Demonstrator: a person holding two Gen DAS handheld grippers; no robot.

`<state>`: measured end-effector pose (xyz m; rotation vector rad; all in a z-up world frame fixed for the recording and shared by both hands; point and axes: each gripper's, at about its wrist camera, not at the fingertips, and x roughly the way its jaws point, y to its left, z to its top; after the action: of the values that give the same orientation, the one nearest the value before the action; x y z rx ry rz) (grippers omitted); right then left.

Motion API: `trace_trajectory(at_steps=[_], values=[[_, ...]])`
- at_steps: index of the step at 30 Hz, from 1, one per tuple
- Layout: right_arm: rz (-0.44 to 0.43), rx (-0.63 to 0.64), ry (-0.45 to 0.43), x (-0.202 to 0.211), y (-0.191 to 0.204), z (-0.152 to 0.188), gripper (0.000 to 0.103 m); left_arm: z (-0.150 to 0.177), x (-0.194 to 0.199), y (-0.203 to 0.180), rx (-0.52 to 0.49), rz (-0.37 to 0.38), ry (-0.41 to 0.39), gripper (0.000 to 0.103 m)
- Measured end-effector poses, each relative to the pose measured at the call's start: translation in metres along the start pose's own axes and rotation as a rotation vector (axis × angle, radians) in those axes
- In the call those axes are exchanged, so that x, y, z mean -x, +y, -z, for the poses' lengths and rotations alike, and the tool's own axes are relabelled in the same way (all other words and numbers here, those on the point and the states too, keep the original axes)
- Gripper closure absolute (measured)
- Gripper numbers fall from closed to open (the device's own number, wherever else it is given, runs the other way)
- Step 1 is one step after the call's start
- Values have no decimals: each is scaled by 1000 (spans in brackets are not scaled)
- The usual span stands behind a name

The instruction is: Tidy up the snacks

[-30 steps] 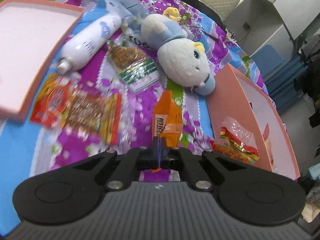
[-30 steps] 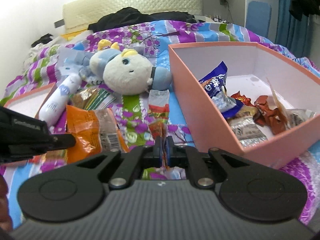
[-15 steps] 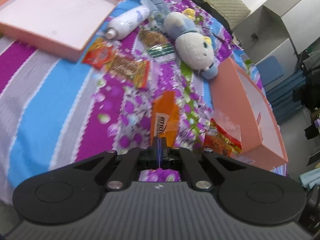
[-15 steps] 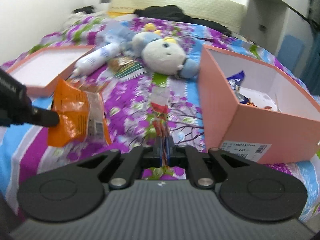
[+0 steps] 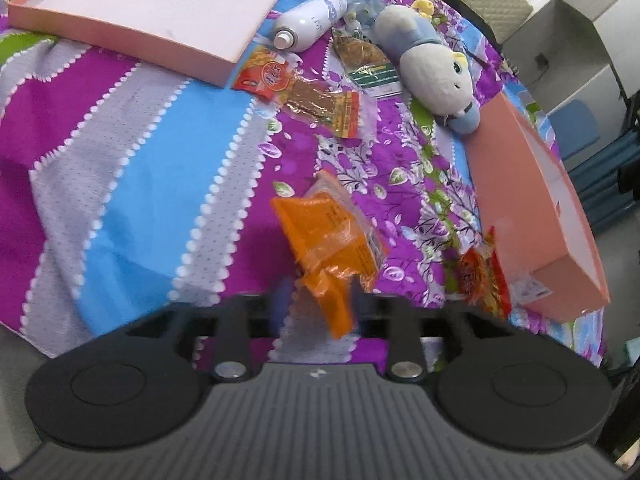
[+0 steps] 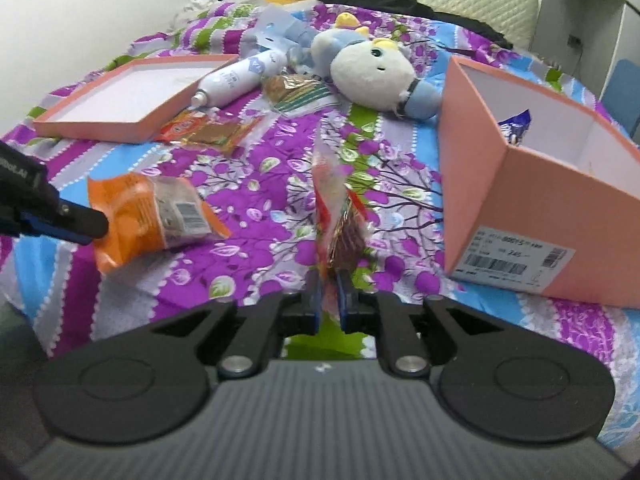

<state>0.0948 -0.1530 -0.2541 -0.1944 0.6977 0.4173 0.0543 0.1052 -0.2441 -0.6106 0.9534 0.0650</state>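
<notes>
1. Orange snack packet [image 5: 328,240] is slipping out between the fingers of the left gripper [image 5: 320,304], whose jaws are opening; it is hanging over the near edge of the bed [image 5: 132,184].
2. Right gripper [image 6: 329,300] is opening too, with a red snack packet [image 6: 338,216] upright between its jaws, pads probably no longer pressing.
3. Pink box [image 6: 532,216], beside both at the bed's right edge, is probably the intended container.

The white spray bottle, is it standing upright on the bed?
No, the white spray bottle lies on its side on the bedspread, beside the shallow pink lid.
</notes>
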Motion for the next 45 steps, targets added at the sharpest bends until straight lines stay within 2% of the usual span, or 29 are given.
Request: trace_trajectory(at_steps=[1, 2, 3, 5, 7, 8, 10, 12, 15, 21, 23, 30, 32, 36, 41, 45], values=[[-12, -10, 1, 0, 0, 1, 60, 1, 3, 0, -15, -7, -4, 32], [-22, -22, -1, 0, -1, 1, 44, 1, 5, 0, -31, -14, -10, 30], [-34, -32, -4, 1, -1, 1, 39, 1, 6, 1, -48, -17, -10, 29], [-76, -55, -13, 7, -2, -1, 38, -1, 7, 1, -77, -26, -1, 27], [-113, -90, -49, 15, -5, -4, 34, -5, 9, 1, -111, -41, -22, 18], [-114, -99, -66, 18, -5, -5, 32, -8, 9, 1, -131, -46, -35, 17], [-100, -104, -101, 20, -5, -7, 32, -13, 10, 0, -175, -49, -39, 17], [-71, -116, -98, 14, -8, -8, 32, -18, 9, -4, -232, -42, -46, 15], [-50, -136, -57, -1, -16, -8, 32, -22, 6, -13, -321, -33, -47, 13], [-59, -167, 12, -28, -25, -3, 32, -17, -15, -42, -583, -76, -21, 13], [-57, -159, 27, -33, -24, -2, 32, -17, -21, -46, -631, -63, -1, 13], [-59, -76, 25, -41, -16, -3, 33, -17, -45, -52, -745, -119, 18, 13], [-63, -60, 29, -43, -15, -2, 31, -15, -49, -55, -786, -114, 14, 13], [-64, 5, 33, -45, -10, -2, 34, -12, -58, -59, -817, -117, 29, 13], [-68, 49, 27, -46, -4, -1, 43, -10, -70, -55, -746, -86, 70, 14], [-53, 65, 25, -45, 0, -1, 44, -3, -75, -54, -695, -64, 72, 23]])
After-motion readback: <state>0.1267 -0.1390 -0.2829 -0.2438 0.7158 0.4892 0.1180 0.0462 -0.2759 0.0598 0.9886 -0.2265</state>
